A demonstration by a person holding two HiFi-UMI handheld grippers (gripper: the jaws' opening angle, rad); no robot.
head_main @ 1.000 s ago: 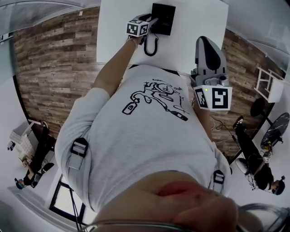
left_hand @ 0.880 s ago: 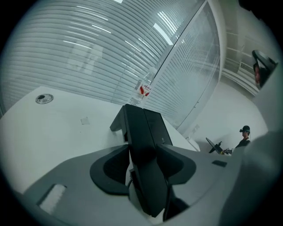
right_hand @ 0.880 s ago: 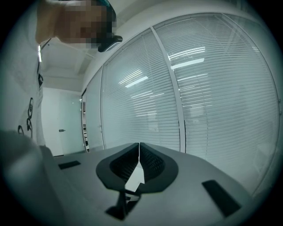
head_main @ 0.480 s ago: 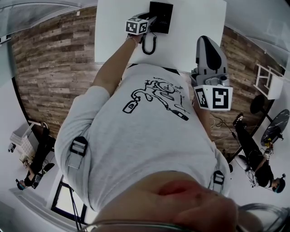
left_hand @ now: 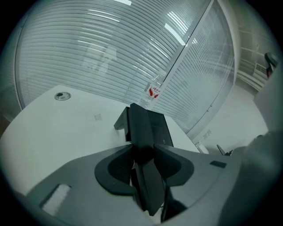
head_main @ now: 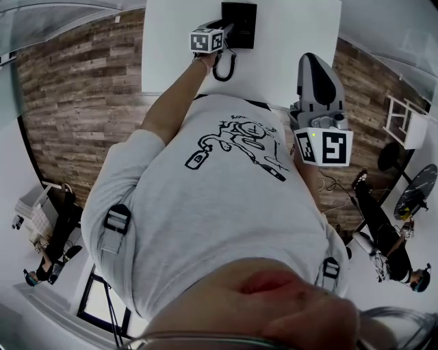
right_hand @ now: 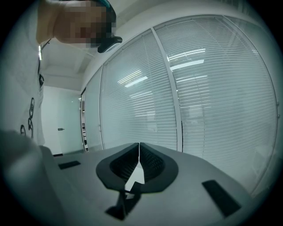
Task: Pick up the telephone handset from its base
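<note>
Jaws of the left gripper (left_hand: 143, 164) have just been closing and now clasp the black plastic telephone handset (left_hand: 140, 126) lying on its black base (left_hand: 162, 130), ready for lifting; the right gripper (right_hand: 139, 152) idles beside the person, pinched together, empty

On the white table (head_main: 294, 34), the left gripper's (head_main: 224, 34) jaws had just been closing on the telephone handset (head_main: 227, 15); the right gripper (head_main: 316, 68) hung beside the table.
</note>
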